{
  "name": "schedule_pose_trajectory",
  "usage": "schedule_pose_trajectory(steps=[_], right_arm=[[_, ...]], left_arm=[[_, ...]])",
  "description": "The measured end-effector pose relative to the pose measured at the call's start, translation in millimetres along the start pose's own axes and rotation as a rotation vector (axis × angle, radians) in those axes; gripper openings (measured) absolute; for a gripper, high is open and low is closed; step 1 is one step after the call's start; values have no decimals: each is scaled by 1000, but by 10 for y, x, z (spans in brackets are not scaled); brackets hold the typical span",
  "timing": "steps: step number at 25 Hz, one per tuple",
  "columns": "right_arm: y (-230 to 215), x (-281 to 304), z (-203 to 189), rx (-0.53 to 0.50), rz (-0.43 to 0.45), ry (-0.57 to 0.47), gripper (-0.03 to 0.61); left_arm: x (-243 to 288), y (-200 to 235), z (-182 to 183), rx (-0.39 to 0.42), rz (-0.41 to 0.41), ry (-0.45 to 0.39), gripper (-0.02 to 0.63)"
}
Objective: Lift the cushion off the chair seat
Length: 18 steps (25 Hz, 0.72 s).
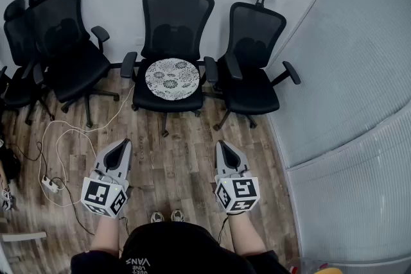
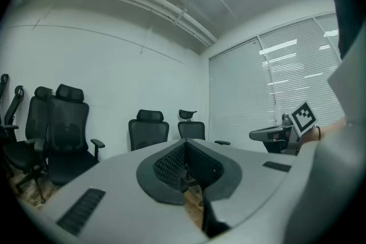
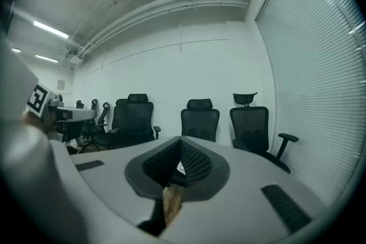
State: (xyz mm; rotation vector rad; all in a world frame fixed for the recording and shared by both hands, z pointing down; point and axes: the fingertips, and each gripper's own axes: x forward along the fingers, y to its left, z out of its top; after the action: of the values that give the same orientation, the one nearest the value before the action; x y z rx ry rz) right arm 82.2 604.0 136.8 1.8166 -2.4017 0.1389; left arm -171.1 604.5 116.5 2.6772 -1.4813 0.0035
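Note:
A round white cushion (image 1: pixel 171 77) with a dark floral print lies on the seat of the middle black office chair (image 1: pixel 174 16) against the far wall. My left gripper (image 1: pixel 120 148) is shut and empty, held level over the wood floor well short of that chair. My right gripper (image 1: pixel 223 149) is also shut and empty, about level with the left one, to its right. In the left gripper view the shut jaws (image 2: pixel 184 152) hide the chair seat; in the right gripper view a sliver of the cushion (image 3: pixel 180 168) shows between the pads (image 3: pixel 194 162).
Black office chairs stand on both sides: two at the left (image 1: pixel 61 42) and one at the right (image 1: pixel 253 48). A white cable and power strip (image 1: pixel 50 185) lie on the floor at the left. A wall of blinds (image 1: pixel 359 74) closes the right side.

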Motion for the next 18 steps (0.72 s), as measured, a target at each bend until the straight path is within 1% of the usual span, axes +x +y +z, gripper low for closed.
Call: schedule_pose_trajectory(steps=[18], right_arm=[[77,5,91,-10,4,-30,18]], left_arm=[[-8,46,26,-8,-10,-4,11]])
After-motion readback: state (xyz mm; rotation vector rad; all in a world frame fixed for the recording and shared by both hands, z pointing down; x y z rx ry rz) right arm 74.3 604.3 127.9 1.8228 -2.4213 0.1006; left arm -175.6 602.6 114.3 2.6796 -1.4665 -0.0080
